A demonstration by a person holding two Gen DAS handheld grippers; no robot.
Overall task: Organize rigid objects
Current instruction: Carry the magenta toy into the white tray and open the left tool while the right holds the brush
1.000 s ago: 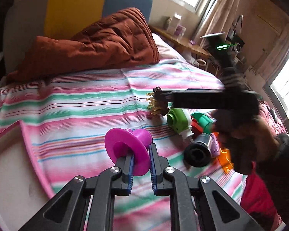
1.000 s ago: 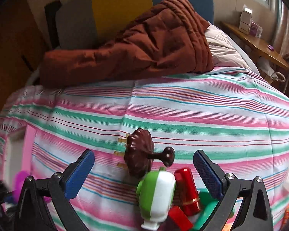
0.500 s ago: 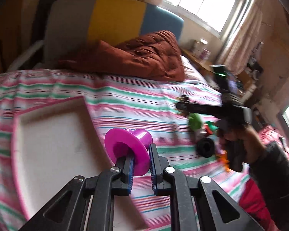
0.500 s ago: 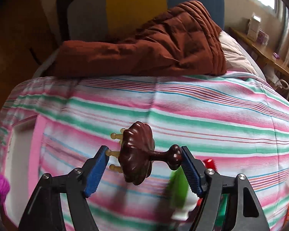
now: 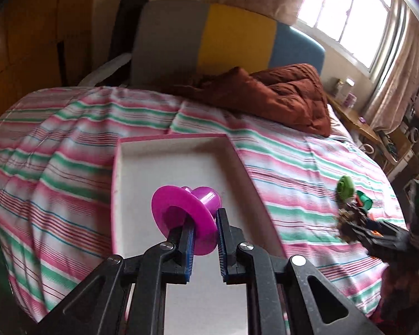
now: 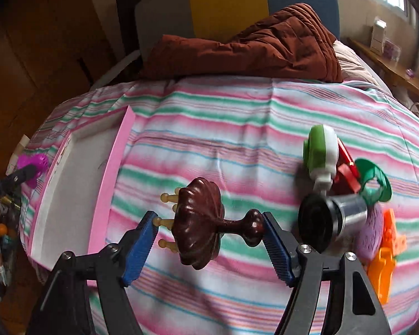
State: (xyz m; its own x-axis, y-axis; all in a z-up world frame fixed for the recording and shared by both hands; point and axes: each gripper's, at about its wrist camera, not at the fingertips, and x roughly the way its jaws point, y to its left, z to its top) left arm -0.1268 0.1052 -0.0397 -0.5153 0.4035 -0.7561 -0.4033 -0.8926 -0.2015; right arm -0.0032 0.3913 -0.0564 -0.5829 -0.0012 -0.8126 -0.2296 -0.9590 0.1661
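Note:
My left gripper [image 5: 205,220] is shut on the brim of a magenta hat-shaped plastic piece [image 5: 181,209] and hangs over the white tray with a pink rim [image 5: 178,164] on the striped bed. My right gripper [image 6: 209,223] is shut on a dark brown wooden massager with knobbed pegs [image 6: 198,220], one pad on a peg and the other on the handle's end, above the sheet just right of the tray's pink wall [image 6: 109,178]. In the left wrist view the right gripper [image 5: 349,223] shows at the far right. The tray's floor is bare.
A pile lies right of the massager: a green and white item [image 6: 321,150], red pieces [image 6: 346,170], a green ring piece [image 6: 374,178], a black and silver cylinder [image 6: 332,217], a purple disc [image 6: 373,231] and an orange piece [image 6: 385,262]. A brown quilt [image 5: 279,95] lies by the headboard.
The right gripper's jaws closed on the brown massager, lifted it off the pile and carried it left toward the tray. My left gripper swung left over the tray with the magenta piece.

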